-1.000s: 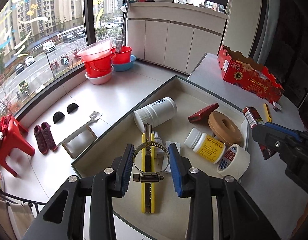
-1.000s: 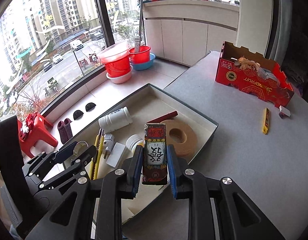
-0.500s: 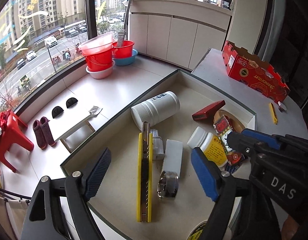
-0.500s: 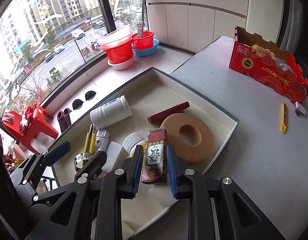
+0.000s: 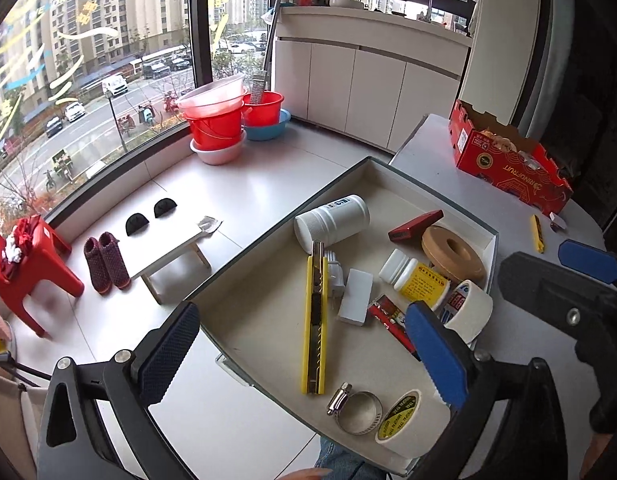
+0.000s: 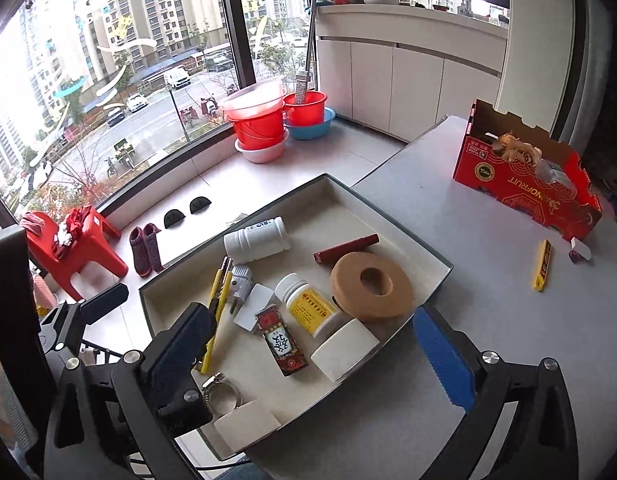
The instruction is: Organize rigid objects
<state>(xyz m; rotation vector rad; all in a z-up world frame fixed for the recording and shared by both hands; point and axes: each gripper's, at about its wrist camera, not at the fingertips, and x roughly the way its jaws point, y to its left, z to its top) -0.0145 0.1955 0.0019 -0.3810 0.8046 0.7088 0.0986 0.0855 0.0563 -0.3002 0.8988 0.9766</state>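
Both of our grippers hang over the tray (image 6: 436,258) and their jaws are opening, nothing between them. Our left gripper (image 5: 304,356) stands spread above the yellow utility knife (image 5: 317,320), and the metal hose clamp (image 5: 356,410) lies on the tray floor (just beside a tape roll (image 5: 400,420)). Our right gripper (image 6: 320,344) gapes wide over the red printed box (image 6: 282,340), which lies flat in the tray between the white card (image 6: 254,306) and the pill bottle (image 6: 308,308).

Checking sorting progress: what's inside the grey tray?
Grey tray: white bottle, yellow knife, brown ring, red box, tapes, hose clamp. Beneath them, hidden.
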